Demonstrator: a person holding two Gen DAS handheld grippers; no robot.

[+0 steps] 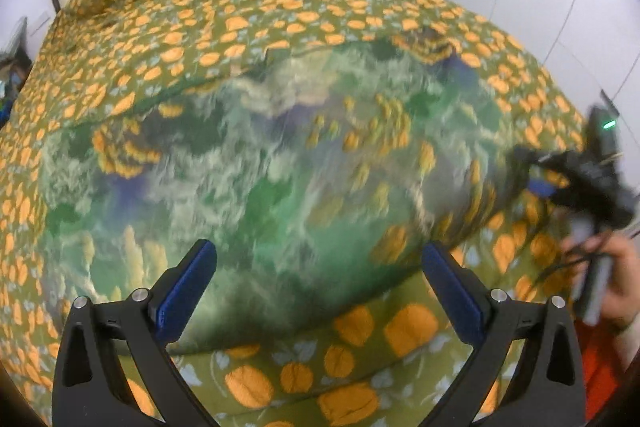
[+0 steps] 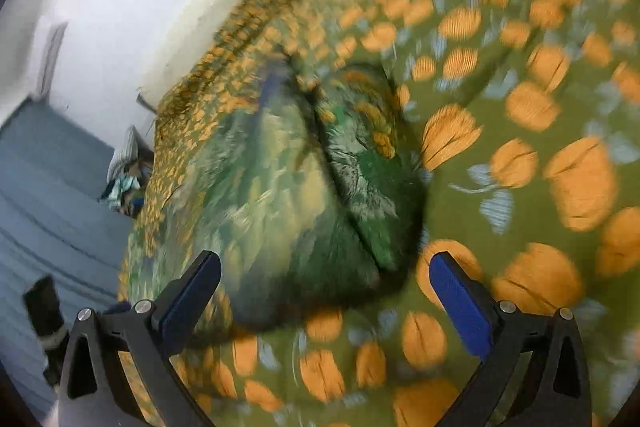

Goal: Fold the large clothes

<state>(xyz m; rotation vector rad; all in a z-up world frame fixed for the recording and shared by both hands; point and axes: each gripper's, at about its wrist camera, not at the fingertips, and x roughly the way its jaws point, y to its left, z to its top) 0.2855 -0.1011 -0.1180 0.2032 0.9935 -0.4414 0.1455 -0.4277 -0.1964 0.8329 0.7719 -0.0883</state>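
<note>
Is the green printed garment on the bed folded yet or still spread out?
Folded at least once: the green garment lies as a thick bundle with a crease down it on the orange-flowered bedspread. Blur hides the layer count.

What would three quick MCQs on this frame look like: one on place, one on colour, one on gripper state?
1. Where does the green patterned garment lie?
A. on the floor
B. on the bedspread
C. on a chair

2. What colour are the big motifs on the bedspread?
A. orange
B. red
C. purple

3. How does the left gripper stand?
A. shut on the garment
B. shut on nothing
C. open, holding nothing

Answers:
1 B, the garment is spread over the bed cover in both views.
2 A, orange shapes on an olive-green ground.
3 C, its blue pads sit wide apart with the cloth beyond them; the right gripper stands likewise.
</note>
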